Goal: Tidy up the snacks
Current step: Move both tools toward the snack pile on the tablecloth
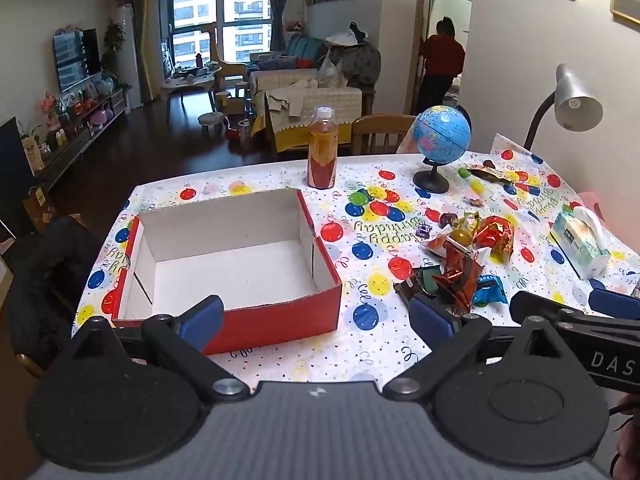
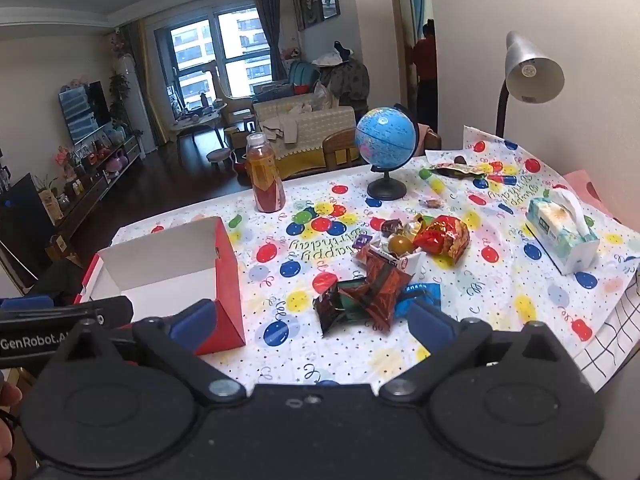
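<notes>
An empty red cardboard box point(image 1: 256, 320) with a white inside stands on the balloon-print tablecloth, left of centre; it also shows in the right wrist view point(image 2: 228, 280). A heap of snack packets point(image 1: 460, 256) lies to its right, also in the right wrist view point(image 2: 384, 276). My left gripper point(image 1: 316, 316) is open and empty, just in front of the box's near wall. My right gripper point(image 2: 312, 324) is open and empty, in front of the snack heap. More wrappers point(image 2: 456, 170) lie behind the globe.
A bottle of orange drink point(image 1: 322, 148) stands behind the box. A blue globe point(image 1: 440, 136) and a desk lamp point(image 1: 576, 100) stand at the back right. A tissue pack point(image 1: 580, 240) lies at the right. A chair point(image 1: 380, 132) is behind the table.
</notes>
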